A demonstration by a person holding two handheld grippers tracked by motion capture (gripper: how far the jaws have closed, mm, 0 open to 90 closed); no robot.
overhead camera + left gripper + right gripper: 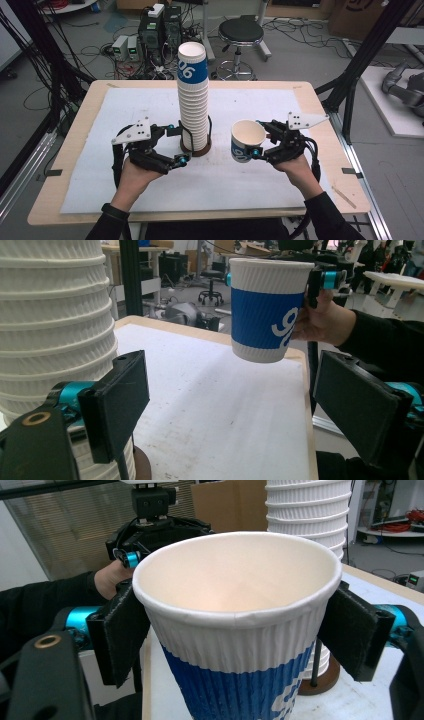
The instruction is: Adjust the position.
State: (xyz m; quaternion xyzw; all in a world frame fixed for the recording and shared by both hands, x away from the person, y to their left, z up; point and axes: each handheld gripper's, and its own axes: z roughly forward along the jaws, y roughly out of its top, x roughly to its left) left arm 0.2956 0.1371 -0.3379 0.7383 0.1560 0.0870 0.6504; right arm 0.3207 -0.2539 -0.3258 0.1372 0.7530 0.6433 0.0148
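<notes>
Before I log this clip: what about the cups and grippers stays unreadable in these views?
- Loose cup: base cut off by the bottom edge in the right gripper view; printed mark only partly readable in every view.
- Cup stack: cup count too fine to tell in the high view; top cropped in both gripper views.
- Left gripper: whether it touches the stack's wooden base is unclear.

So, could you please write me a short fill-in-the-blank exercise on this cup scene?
1. The right hand-held gripper holds a single ____.
2. The cup stack stands on a round ____ base.
3. The left hand-held gripper has its jaws ____.
4. The held cup's band is ____.

Missing words: cup; brown; open; blue
</notes>
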